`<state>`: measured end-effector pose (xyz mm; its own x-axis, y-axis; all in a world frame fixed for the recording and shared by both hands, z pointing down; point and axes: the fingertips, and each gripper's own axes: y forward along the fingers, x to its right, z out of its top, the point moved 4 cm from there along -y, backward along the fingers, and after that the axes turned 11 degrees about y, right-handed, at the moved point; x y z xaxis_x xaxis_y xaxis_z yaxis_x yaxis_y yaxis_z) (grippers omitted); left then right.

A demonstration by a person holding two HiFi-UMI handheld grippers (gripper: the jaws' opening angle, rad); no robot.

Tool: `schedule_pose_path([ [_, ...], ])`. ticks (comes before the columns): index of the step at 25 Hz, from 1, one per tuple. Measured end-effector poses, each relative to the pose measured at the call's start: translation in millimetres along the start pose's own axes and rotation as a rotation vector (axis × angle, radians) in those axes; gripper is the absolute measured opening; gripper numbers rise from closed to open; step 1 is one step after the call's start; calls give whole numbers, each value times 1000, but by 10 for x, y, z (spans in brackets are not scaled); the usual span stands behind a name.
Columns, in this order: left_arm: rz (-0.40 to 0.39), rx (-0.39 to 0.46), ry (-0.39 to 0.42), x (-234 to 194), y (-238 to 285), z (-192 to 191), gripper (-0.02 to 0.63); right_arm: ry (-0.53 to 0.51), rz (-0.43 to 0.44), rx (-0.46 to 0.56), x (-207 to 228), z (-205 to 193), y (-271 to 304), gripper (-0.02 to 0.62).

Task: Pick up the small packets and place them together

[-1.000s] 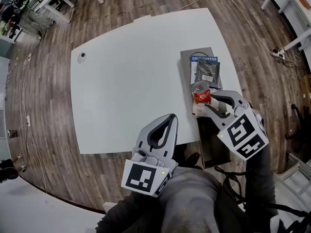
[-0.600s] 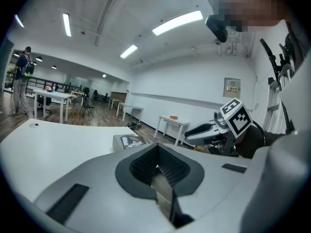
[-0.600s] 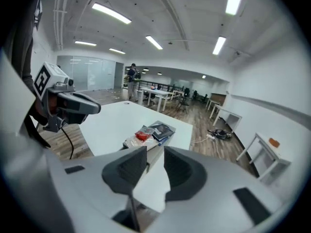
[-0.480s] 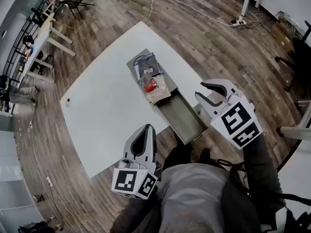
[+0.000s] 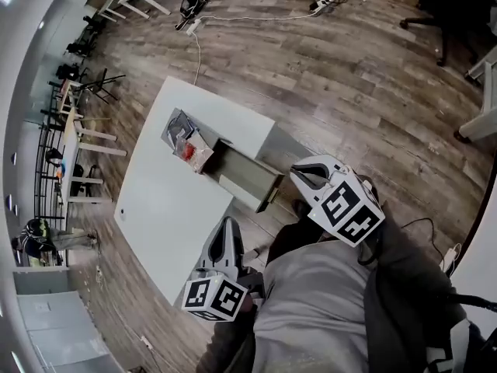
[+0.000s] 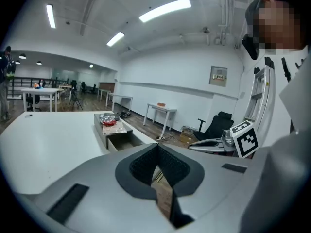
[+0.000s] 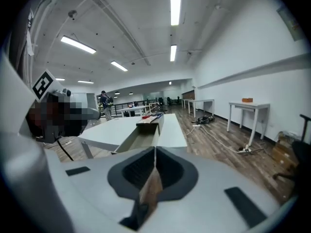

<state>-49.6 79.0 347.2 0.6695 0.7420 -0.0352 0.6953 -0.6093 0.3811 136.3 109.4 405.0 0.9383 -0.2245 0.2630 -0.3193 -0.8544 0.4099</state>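
Lower part of the head view: left tool (image 5: 227, 222) clenched, empty. The right tool (image 5: 299, 179) has just been closing its jaws and is now clenched on nothing, and both sit off the counter (image 5: 155, 200) edge. Likely risk: reaching in without reopening would shove the packets (image 5: 189, 148) instead of gripping them, maybe over into the pulled-open grey drawer box (image 5: 247, 179) they lie on. Counts: two tools, one counter, one grey drawer box, one packets pile at upper left, with one red and at least one dark, total too small to tell.
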Motion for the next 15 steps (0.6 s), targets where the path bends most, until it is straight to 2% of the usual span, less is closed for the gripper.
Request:
schedule_pose_path([
  [4,16,62,120,230,-96,377,3,-58,43,90,-216,305,-219,6],
  [8,63,193,239,245,-253,874,3,-131,114,193,-596,811,-300,6],
  [12,97,284,315,185,-420,1327,3,-169,162,291,-953,1384,-427,6],
  [15,124,324,351,194,-456,1419,3,-203,201,348,-1136,1551,-497,6],
])
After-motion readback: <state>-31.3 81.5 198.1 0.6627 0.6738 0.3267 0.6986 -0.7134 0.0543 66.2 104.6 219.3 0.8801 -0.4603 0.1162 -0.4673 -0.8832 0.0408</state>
